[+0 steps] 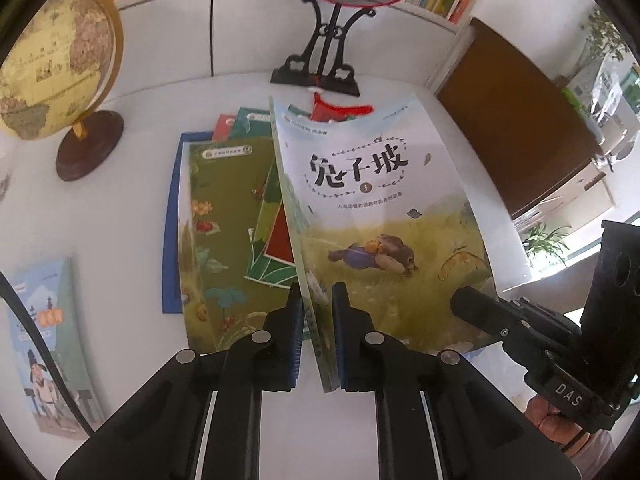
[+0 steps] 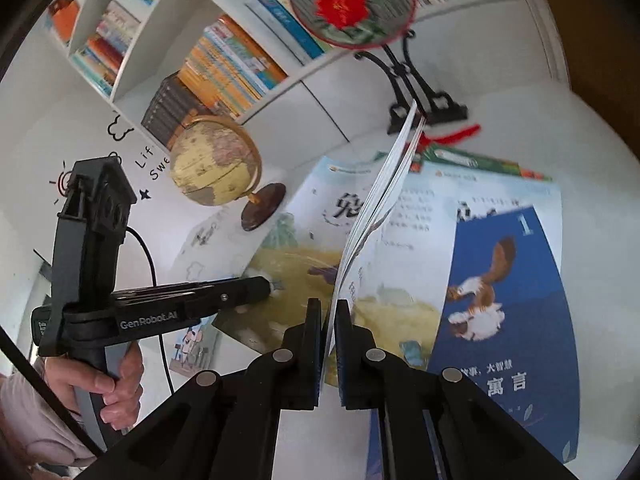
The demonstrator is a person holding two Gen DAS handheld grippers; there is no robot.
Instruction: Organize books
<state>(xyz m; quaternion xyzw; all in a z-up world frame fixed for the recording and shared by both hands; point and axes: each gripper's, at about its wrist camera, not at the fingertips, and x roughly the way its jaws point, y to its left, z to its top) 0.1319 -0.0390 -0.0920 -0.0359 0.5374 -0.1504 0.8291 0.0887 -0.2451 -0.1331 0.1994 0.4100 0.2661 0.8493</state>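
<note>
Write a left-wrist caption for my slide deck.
Both grippers, left gripper and right gripper, pinch the rabbit book above stacked books.

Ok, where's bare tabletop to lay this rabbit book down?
Bare table lies between the globe, the book pile and the cartoon book, and near the fan stand. The middle is crowded with overlapping books.
</note>
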